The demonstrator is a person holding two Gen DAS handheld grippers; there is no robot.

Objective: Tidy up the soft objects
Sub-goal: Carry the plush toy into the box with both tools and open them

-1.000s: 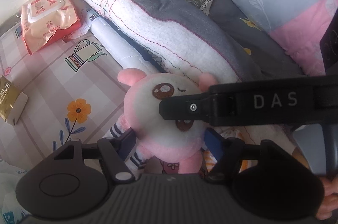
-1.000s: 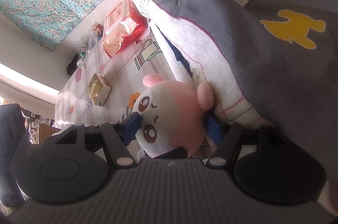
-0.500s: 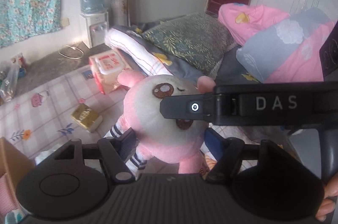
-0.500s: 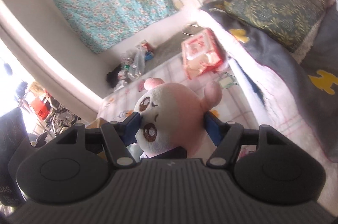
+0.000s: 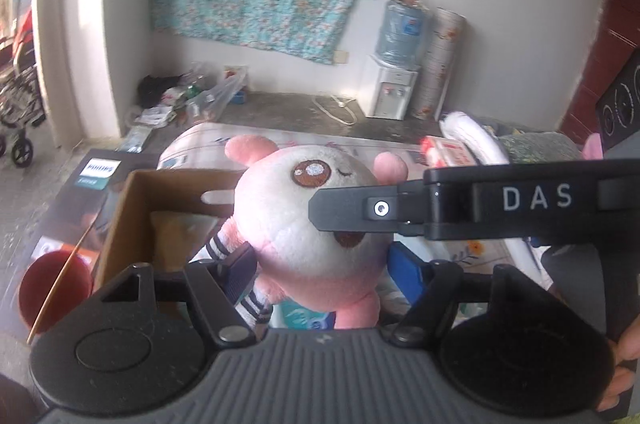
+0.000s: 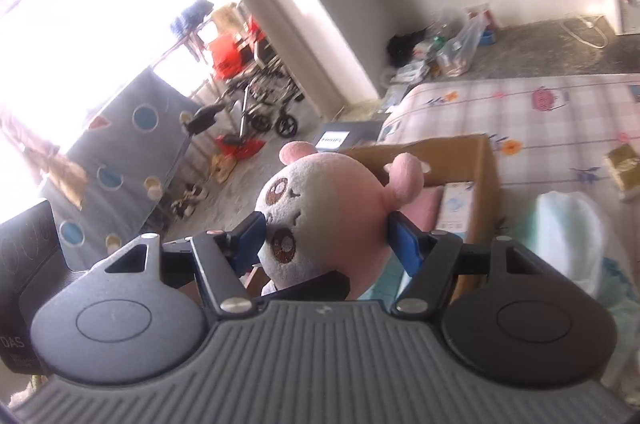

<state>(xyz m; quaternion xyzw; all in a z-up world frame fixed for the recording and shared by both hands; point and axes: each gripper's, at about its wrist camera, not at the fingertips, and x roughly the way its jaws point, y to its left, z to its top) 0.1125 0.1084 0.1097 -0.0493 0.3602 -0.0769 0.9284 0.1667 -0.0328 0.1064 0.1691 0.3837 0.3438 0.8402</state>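
A pink and white plush toy [image 5: 304,224] with brown eyes is held in the air by both grippers. My left gripper [image 5: 322,270] is shut on its body and striped leg. My right gripper [image 6: 328,238] is shut on its head [image 6: 324,220]. A finger of the right gripper marked DAS crosses the left wrist view in front of the toy's face. An open cardboard box [image 5: 132,220] lies below and left of the toy; in the right wrist view the box [image 6: 486,176] sits just behind it, with a pink soft thing and a white pack inside.
The box stands on a mattress with a checked flower sheet [image 6: 560,120]. A white soft bundle [image 6: 568,228] lies right of the box. A wet-wipes pack [image 5: 448,150] and pillows [image 5: 536,144] lie far right. A red bowl [image 5: 52,288] and a water dispenser [image 5: 394,80] stand on the floor.
Both grippers have lifted the plush toy off the bed by the pillows and swung it left. The cardboard box is now under and behind it.
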